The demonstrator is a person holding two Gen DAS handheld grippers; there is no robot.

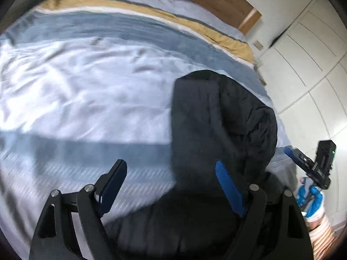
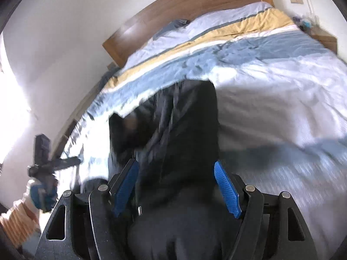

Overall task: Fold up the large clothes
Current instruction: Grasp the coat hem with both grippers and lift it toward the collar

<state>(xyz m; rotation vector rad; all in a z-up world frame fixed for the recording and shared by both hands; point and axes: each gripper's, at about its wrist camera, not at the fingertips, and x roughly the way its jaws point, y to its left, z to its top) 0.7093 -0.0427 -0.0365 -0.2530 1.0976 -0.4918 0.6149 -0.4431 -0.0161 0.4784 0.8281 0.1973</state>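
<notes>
A large black jacket [image 1: 219, 125] lies bunched on the bed, near its right edge in the left wrist view. My left gripper [image 1: 171, 173] is open just above the garment's near part, its right finger over the cloth. In the right wrist view the same jacket [image 2: 180, 130] stretches away from me. My right gripper [image 2: 176, 173] is open with the jacket between its blue pads [image 2: 226, 186], not pinched. The right gripper also shows at the far right of the left wrist view [image 1: 312, 164], and the left gripper at the left of the right wrist view [image 2: 54, 162].
The bed has a white duvet [image 1: 86, 91] with grey-blue and yellow stripes [image 1: 134, 6] and a wooden headboard [image 2: 184, 6]. White wardrobe doors [image 1: 308, 65] stand right of the bed. A wall [image 2: 54, 43] lies on the other side.
</notes>
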